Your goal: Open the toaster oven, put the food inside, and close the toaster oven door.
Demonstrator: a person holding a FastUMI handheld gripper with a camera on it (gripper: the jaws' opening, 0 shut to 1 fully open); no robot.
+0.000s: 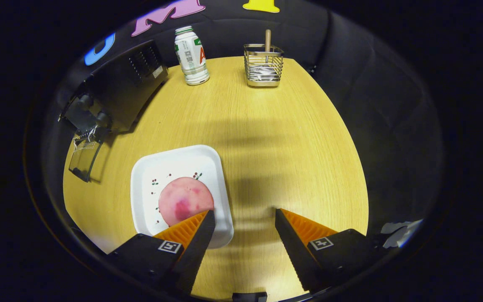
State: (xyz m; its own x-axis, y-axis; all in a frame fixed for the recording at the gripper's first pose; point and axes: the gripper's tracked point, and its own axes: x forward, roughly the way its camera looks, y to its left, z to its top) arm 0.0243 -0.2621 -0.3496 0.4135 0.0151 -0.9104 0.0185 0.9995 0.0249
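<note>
A black toaster oven [118, 94] stands at the far left of the round wooden table, its glass door [83, 158] folded down and open. A white square plate [170, 165] with small printed cherries lies nearer to me, just ahead of my left finger. On it rests a round pink slice of food [185, 199] with darker red patches. My gripper [245, 214] hovers above the table with its fingers wide apart and nothing between them. The left fingertip overlaps the plate's near corner and the food's edge; I cannot tell if it touches them.
A white plastic bottle [191, 55] with a green label stands at the back of the table beside the oven. To its right is a wire metal holder [263, 66] with a wooden handle sticking up. Bare tabletop [292, 151] lies to the right of the plate.
</note>
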